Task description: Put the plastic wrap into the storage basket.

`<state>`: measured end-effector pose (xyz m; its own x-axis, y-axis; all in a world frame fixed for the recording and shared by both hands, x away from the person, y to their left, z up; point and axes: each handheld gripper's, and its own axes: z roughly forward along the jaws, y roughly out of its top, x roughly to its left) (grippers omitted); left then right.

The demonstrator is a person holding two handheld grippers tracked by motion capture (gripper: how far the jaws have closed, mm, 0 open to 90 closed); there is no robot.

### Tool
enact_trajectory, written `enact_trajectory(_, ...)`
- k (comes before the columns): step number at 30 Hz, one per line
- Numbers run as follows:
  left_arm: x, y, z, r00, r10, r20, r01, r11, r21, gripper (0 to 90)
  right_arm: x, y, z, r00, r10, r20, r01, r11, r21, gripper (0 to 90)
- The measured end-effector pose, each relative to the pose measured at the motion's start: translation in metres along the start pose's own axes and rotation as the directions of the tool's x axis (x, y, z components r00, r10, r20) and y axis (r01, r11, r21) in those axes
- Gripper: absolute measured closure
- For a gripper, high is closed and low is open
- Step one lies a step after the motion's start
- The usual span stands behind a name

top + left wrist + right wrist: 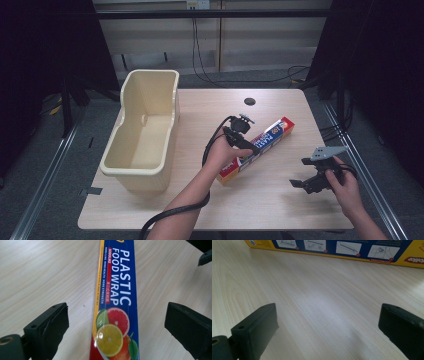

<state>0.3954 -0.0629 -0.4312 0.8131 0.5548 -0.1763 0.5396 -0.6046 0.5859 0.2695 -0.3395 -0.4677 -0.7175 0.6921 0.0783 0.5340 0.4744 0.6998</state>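
Observation:
A long blue, red and yellow plastic food wrap box lies diagonally on the wooden table. My left gripper hovers over its near half, jaws open and wide apart. In the left gripper view the box runs up between the two jaws without touching either pad. My right gripper stands open low over the table at the front right, apart from the box. In the right gripper view the box's instruction side lies across the top, beyond bare wood between the jaws.
A tall cream plastic bin stands at the table's left side. A dark round hole sits in the tabletop near the far edge. Cables trail from both grippers; black curtains flank the table.

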Motion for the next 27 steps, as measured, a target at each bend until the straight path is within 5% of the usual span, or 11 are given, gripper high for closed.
enact_trajectory(19,-0.001,0.023,0.046,0.9995,0.008,-0.03,-0.005,0.9954,0.096,10.9,-0.001,0.0,-0.002,1.0,0.003,-0.008,-0.003,1.0,-0.014,1.9)
enact_trajectory(27,-0.002,0.022,0.058,0.9983,0.058,-0.002,-0.057,0.9924,0.109,23.3,-0.002,0.001,-0.002,0.9999,0.008,-0.009,-0.008,1.0,-0.02,1.9)
